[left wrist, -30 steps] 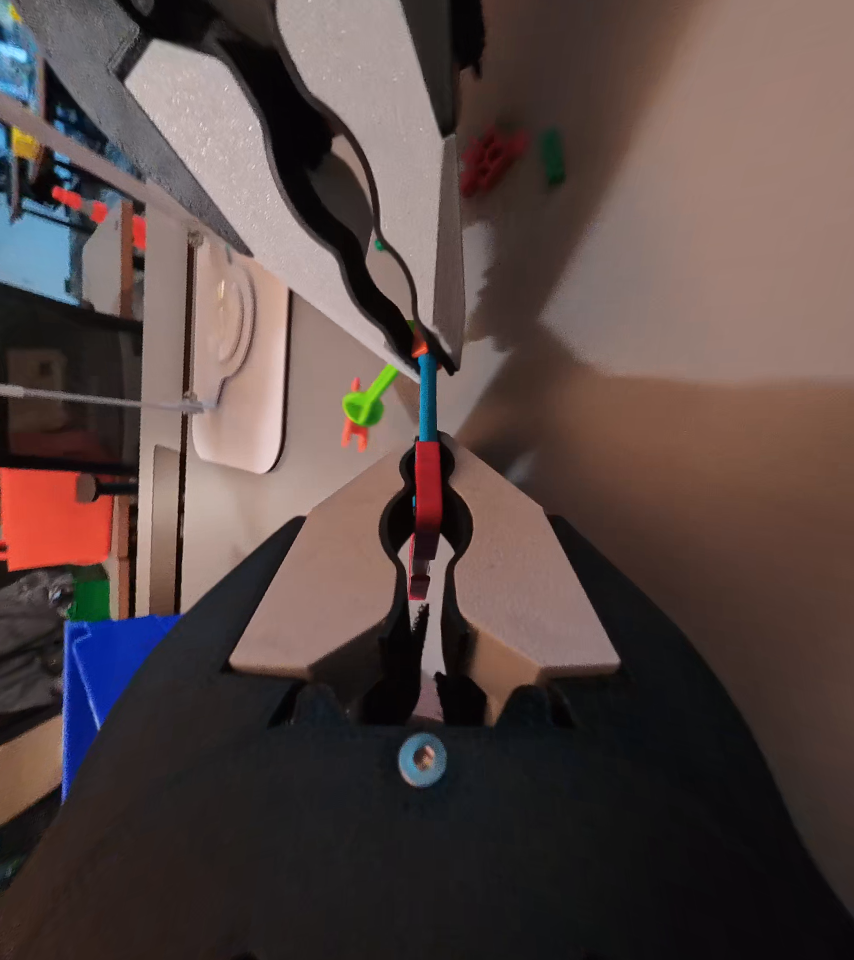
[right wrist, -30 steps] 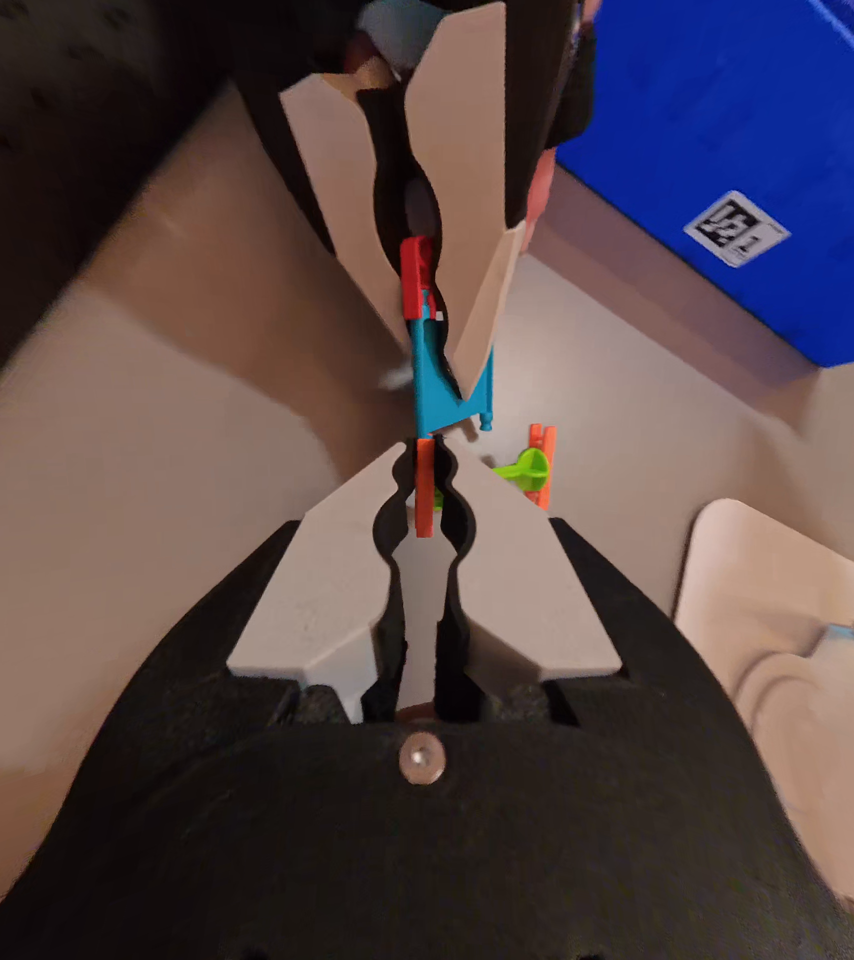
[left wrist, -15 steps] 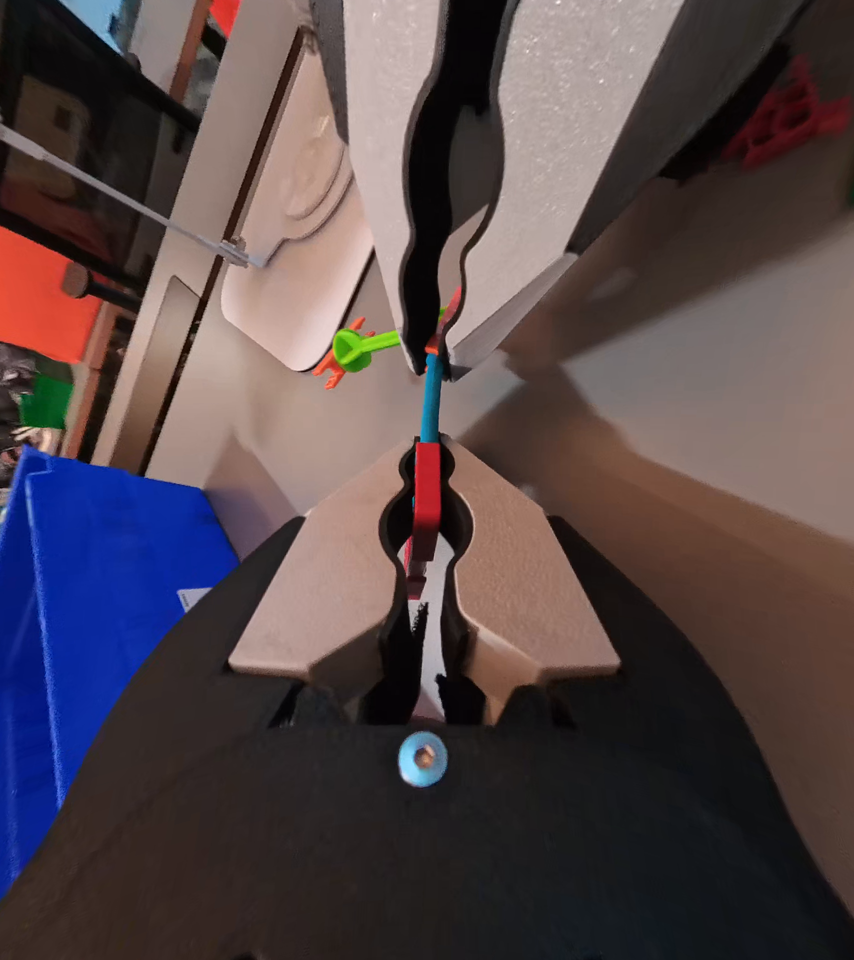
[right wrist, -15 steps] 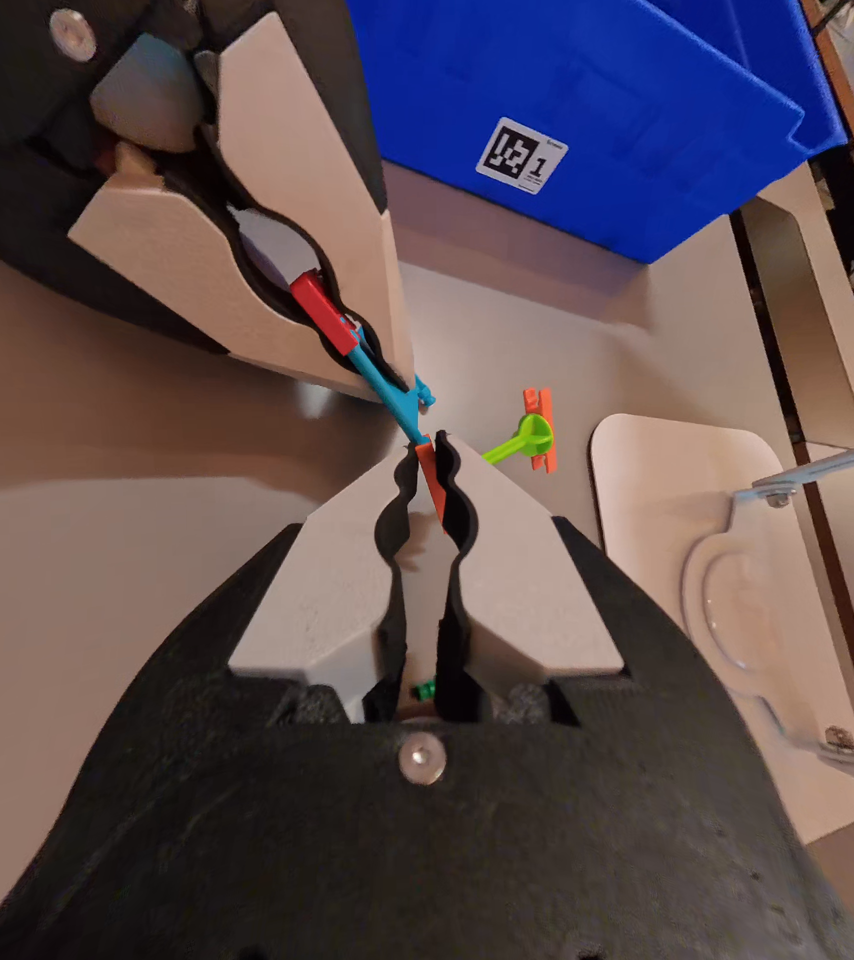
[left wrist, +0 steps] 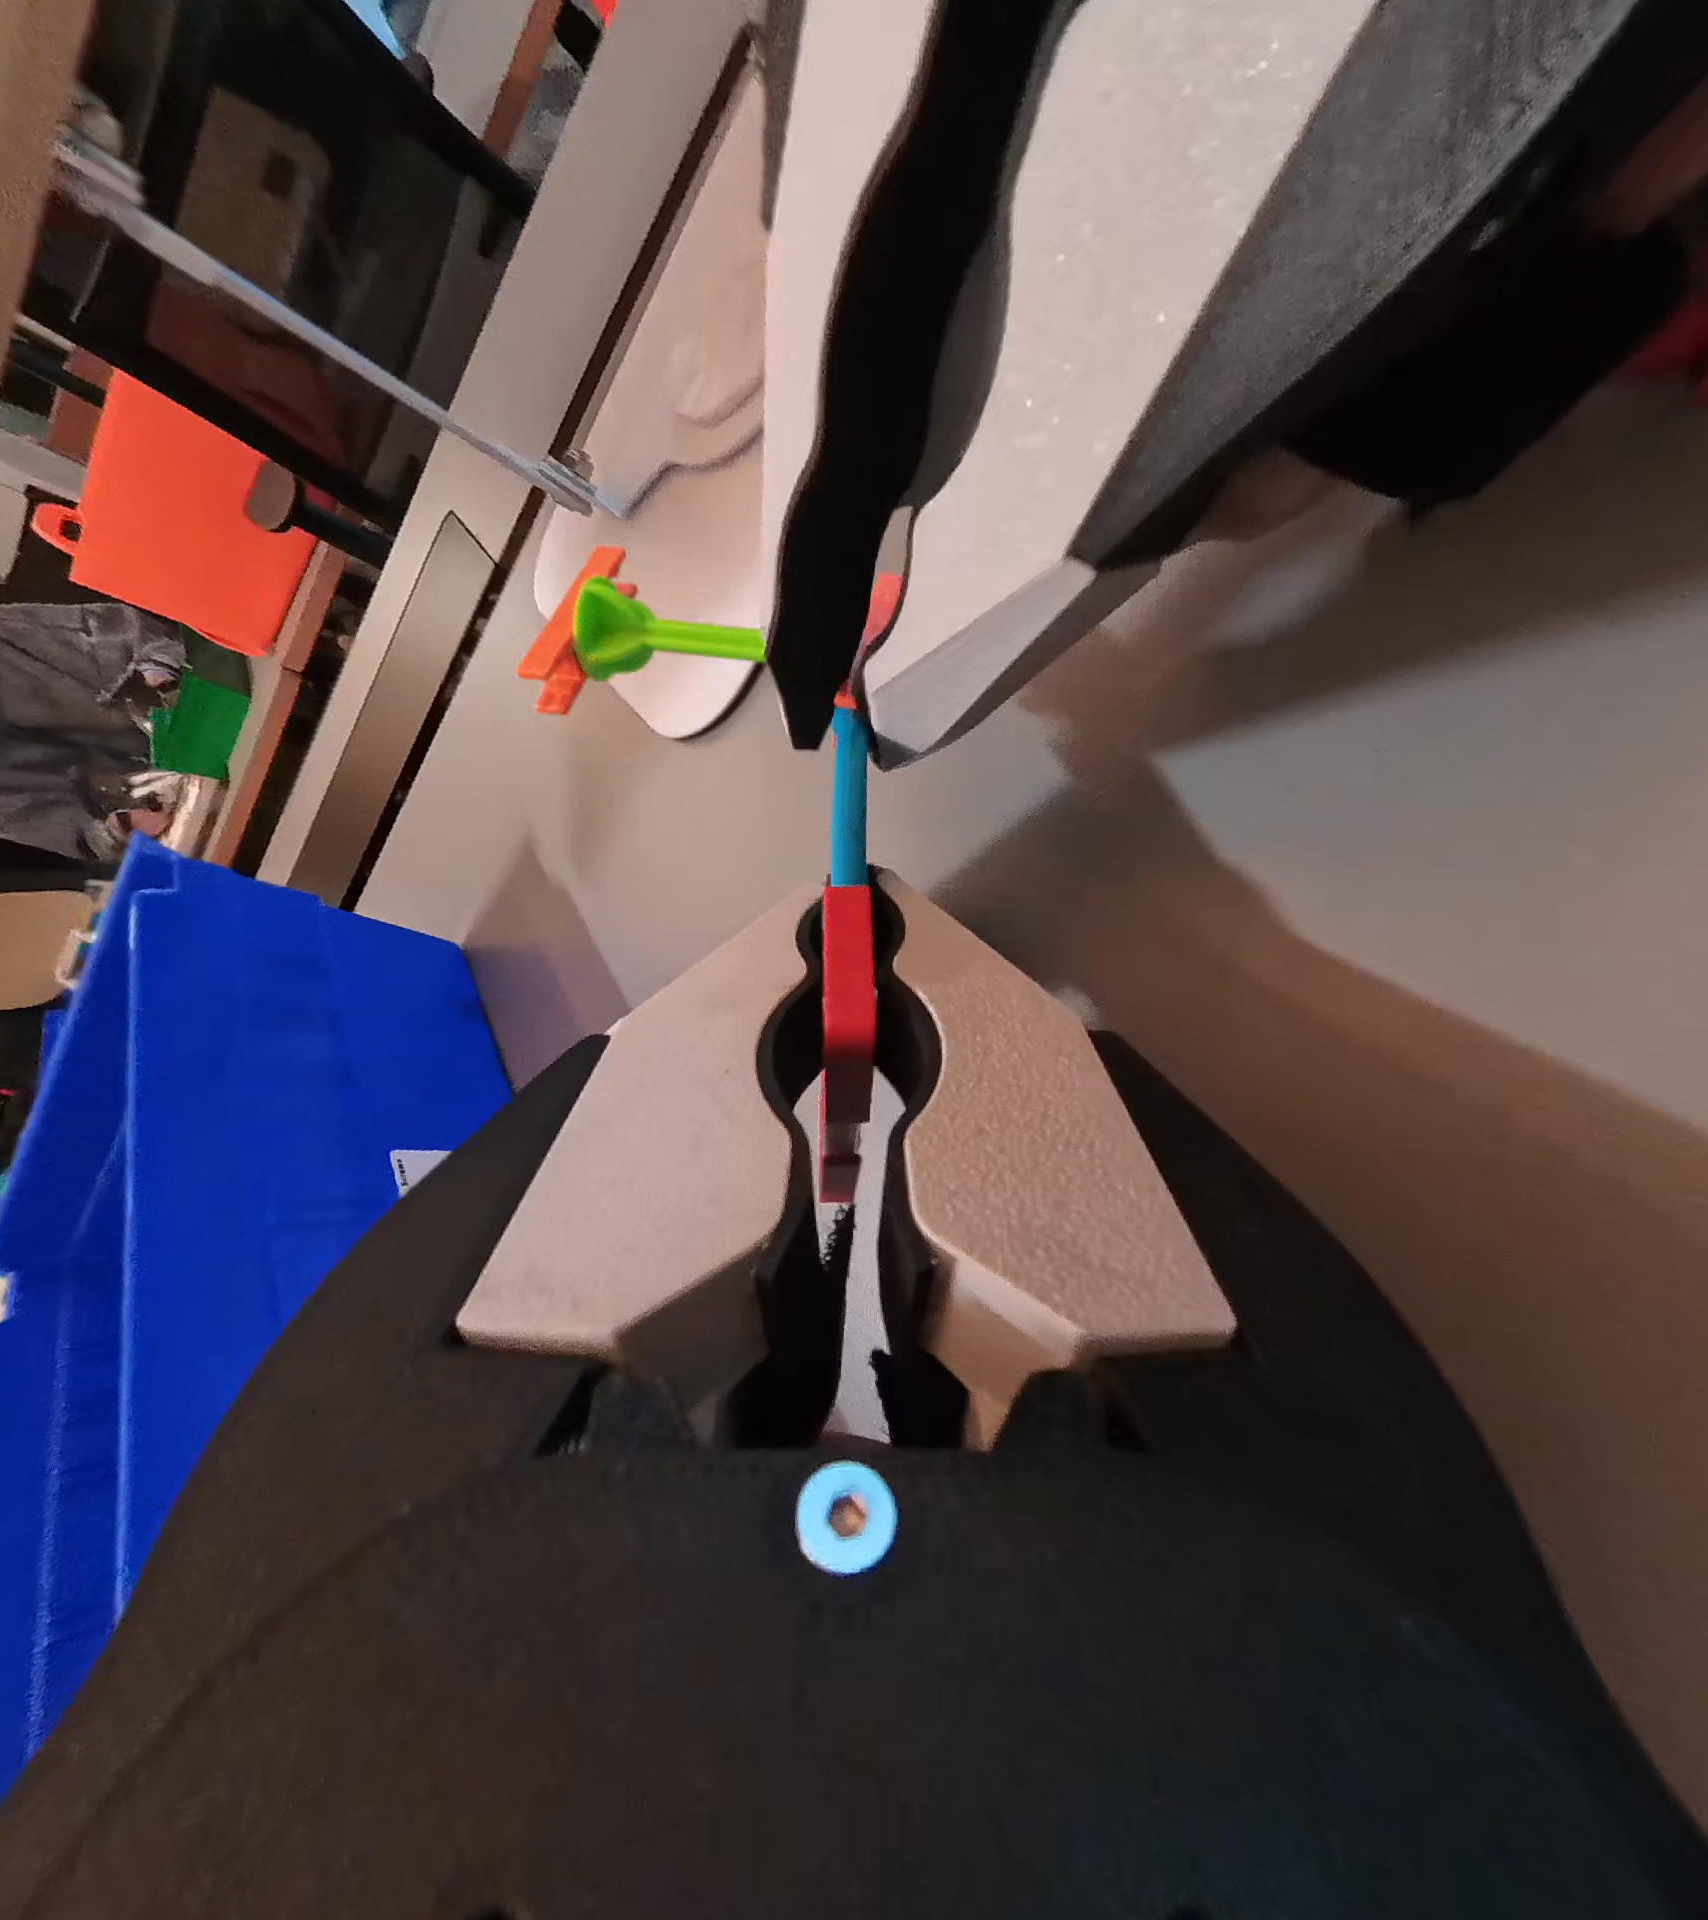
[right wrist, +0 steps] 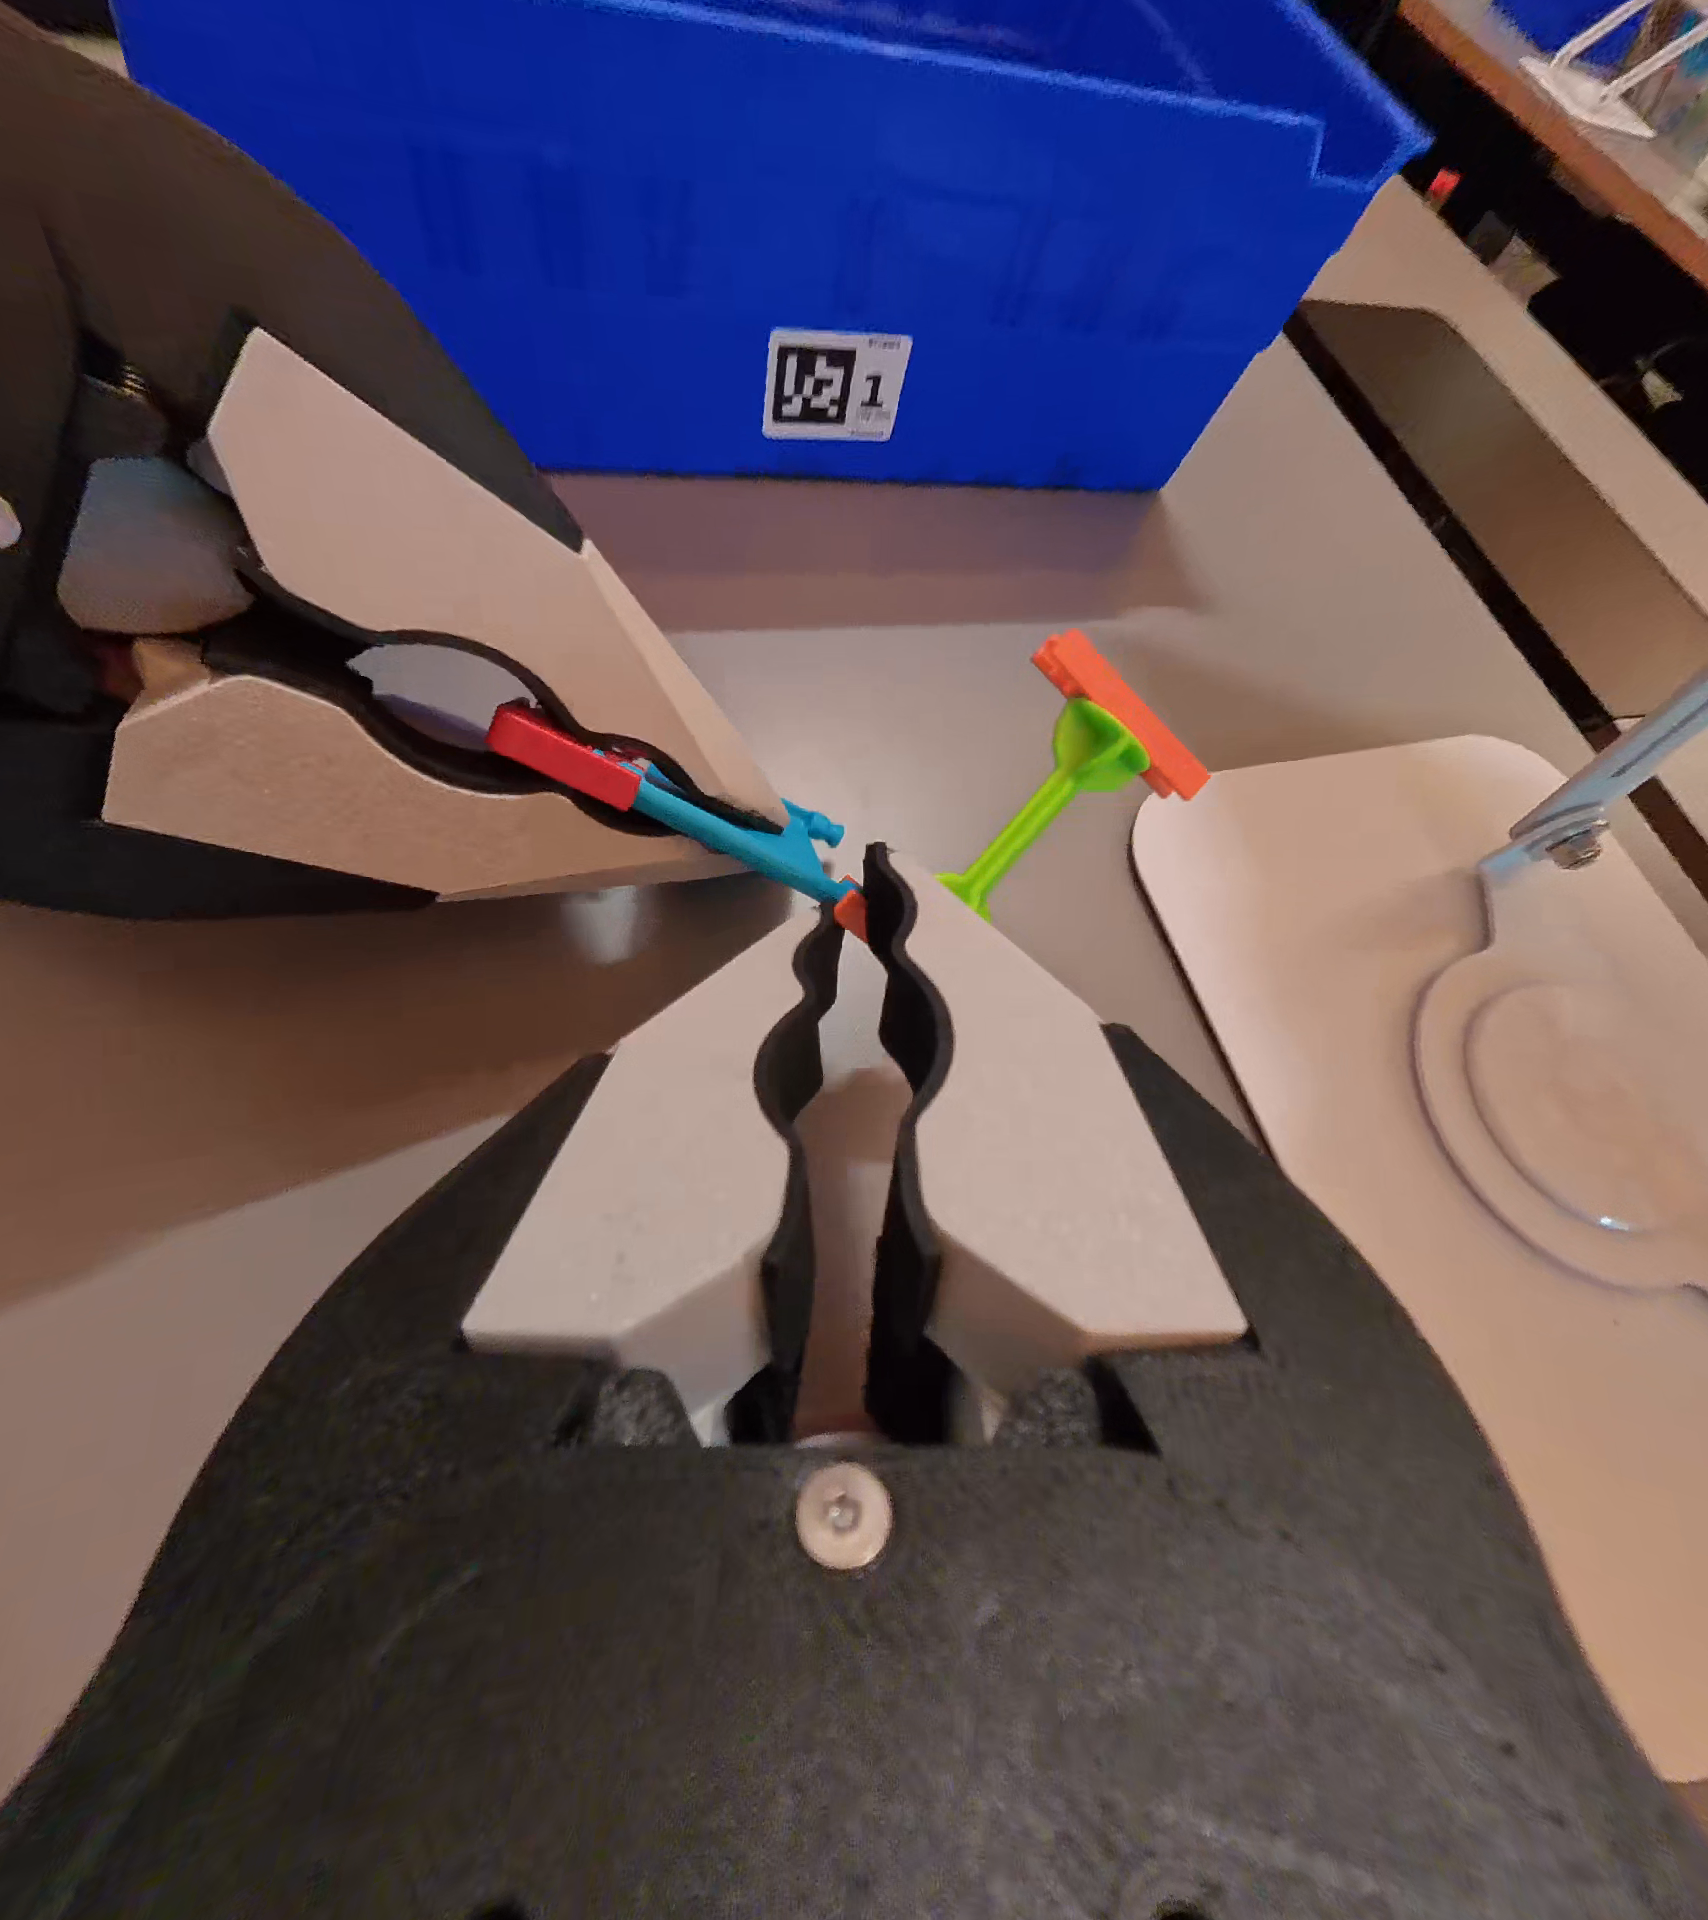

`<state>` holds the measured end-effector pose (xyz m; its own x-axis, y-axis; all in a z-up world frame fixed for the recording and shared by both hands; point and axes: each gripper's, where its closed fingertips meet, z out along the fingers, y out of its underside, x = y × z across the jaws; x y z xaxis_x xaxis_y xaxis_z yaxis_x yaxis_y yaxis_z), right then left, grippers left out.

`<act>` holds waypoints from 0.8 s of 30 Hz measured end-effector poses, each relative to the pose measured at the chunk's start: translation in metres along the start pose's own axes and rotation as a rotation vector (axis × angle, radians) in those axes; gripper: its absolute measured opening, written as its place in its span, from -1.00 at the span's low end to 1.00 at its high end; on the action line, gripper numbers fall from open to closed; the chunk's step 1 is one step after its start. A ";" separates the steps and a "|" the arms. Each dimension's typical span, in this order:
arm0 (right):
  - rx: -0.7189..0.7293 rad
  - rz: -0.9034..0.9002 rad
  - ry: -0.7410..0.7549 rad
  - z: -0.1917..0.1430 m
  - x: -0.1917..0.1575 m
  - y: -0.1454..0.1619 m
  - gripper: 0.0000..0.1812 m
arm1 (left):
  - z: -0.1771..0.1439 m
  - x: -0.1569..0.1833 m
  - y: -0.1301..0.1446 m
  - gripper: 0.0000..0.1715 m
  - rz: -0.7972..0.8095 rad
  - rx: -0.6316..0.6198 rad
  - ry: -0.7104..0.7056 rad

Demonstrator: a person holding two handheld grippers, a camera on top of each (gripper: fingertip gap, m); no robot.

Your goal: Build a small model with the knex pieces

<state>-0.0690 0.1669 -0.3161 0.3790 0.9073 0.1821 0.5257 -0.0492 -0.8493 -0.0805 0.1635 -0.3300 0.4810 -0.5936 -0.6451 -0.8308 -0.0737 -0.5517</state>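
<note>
The left tongs (left wrist: 845, 883) clamp a red piece (left wrist: 848, 997) whose blue rod (left wrist: 848, 805) runs to the right tongs (right wrist: 855, 883), pinched on an orange piece (right wrist: 850, 909) bearing a green stem (right wrist: 1011, 831). All hangs over the worktop (right wrist: 206, 1091), toward its far edge by a blue bin (right wrist: 725, 208).

A red block (left wrist: 848, 997) joined to a light-blue rod (left wrist: 848, 805) is seen between pale grey fingers (left wrist: 663, 1132) on a black tool. A lime-green rod (right wrist: 1021, 821) with an orange plate (right wrist: 1120, 714) is seen before a blue bin (right wrist: 725, 197) marked by a black-and-white tag (right wrist: 834, 384); the bench (right wrist: 206, 1091) is beige.
</note>
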 end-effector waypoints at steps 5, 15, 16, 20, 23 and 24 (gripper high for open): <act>-0.021 -0.313 -0.012 -0.005 -0.006 -0.002 -0.90 | -0.003 0.003 -0.002 -1.00 -0.014 0.045 0.081; -0.129 -0.482 -0.052 -0.024 0.012 0.014 -0.56 | -0.014 0.006 -0.016 -1.00 0.159 0.143 0.075; -0.139 -0.479 -0.048 -0.021 0.011 0.016 -0.74 | -0.016 0.009 -0.020 -1.00 0.170 0.169 0.081; -0.150 -0.467 -0.011 -0.016 0.014 0.020 -0.85 | -0.014 0.010 -0.018 -1.00 0.198 0.145 0.058; -0.151 -0.418 0.040 -0.014 0.020 0.018 -0.89 | -0.012 0.006 -0.019 -1.00 0.167 0.127 0.032; -0.155 -0.404 0.061 -0.014 0.022 0.018 -0.89 | -0.011 0.005 -0.019 -1.00 0.150 0.120 0.023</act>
<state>-0.0410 0.1799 -0.3206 0.1612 0.8407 0.5169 0.7475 0.2380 -0.6202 -0.0651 0.1536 -0.3170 0.3467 -0.6090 -0.7134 -0.8526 0.1125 -0.5104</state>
